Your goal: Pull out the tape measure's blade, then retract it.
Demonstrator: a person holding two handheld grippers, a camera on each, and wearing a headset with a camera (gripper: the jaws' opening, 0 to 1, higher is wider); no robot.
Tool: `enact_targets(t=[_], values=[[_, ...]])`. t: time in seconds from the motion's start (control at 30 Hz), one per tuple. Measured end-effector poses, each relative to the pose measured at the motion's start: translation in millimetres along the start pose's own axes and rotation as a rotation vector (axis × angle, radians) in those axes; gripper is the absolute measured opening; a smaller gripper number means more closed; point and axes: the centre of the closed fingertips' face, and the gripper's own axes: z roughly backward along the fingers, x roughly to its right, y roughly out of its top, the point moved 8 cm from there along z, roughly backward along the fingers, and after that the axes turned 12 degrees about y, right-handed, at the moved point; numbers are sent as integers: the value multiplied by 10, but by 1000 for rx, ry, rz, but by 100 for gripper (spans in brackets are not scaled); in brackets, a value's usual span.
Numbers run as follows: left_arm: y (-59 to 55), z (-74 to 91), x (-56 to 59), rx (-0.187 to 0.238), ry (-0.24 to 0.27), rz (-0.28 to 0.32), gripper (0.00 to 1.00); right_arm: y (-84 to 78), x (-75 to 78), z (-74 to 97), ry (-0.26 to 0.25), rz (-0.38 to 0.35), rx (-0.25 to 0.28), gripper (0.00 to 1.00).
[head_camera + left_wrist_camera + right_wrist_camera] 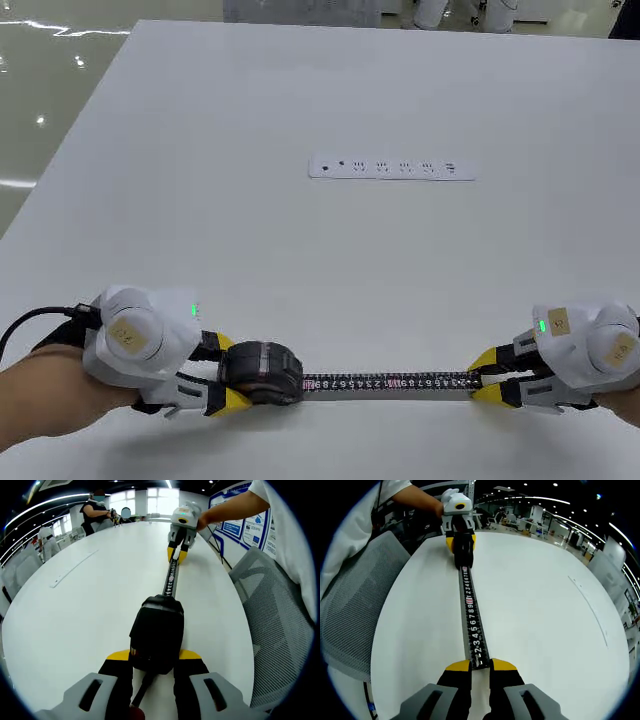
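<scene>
Landmark: white power strip, lying flat on the white table.
Tape case: black and chunky, resting on the table, on the person's side of the power strip and off to its left.
What the case holds: the blade, partly pulled out through the front of the case; the part inside hidden, so no telling how much is in there.
Blade: long and straight, black numbers on top, stretched flat over the table from the case toward the right, side to side like the power strip and nearer the person than it.
Left gripper: squeezing the tape case, one yellow tip on each side, both touching it.
Right gripper: yellow tips pressed close together, pinching the far end of the blade, on the person's side of the power strip and off to its right.
Space between the grippers: well apart, joined by the blade alone.
Hands: one behind each gripper, low at the near edge of the table.
Chair: grey mesh, beside the table, on the far side of the blade from the power strip.
</scene>
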Motion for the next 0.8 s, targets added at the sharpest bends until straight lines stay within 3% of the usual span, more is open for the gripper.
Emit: enact_targets(t=[0.4, 0.8], values=[[3, -5, 0, 3, 0, 2, 26, -179, -14, 141, -13, -26, -26, 9], [10, -4, 9, -3, 9, -5, 26, -197, -16, 160, -20, -31, -28, 10]])
